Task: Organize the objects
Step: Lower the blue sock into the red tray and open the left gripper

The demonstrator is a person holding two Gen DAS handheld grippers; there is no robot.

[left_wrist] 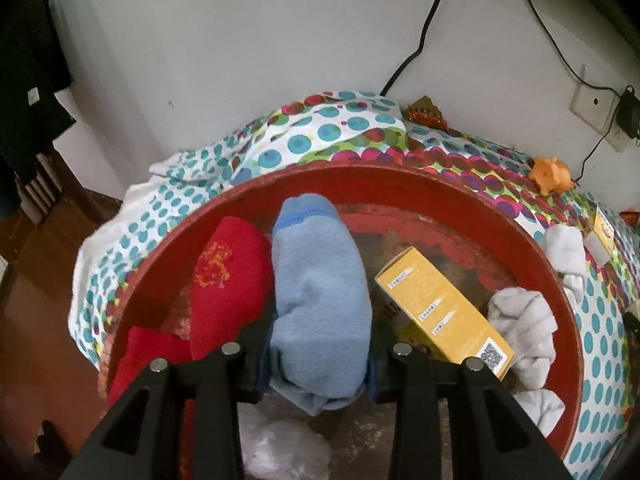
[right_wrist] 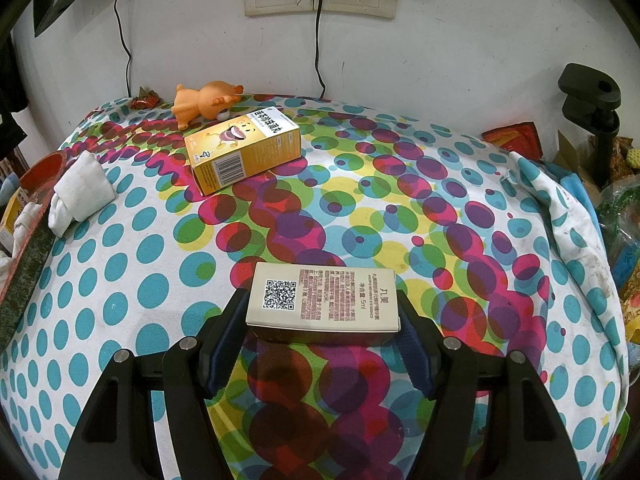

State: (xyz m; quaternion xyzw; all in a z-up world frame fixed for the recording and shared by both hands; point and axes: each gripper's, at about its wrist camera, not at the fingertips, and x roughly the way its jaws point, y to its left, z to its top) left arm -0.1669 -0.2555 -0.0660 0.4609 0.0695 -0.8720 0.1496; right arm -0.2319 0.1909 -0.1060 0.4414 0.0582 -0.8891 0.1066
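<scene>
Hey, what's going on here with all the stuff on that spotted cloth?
A person is tidying with a hand-held gripper in each hand. The left hand-held gripper has a rolled light blue sock between its fingers inside the red basin, beside red socks, a yellow box and white socks. The right hand-held gripper grips a beige box over the spotted cloth. Another yellow box, a white sock and an orange toy remain on the cloth.
</scene>
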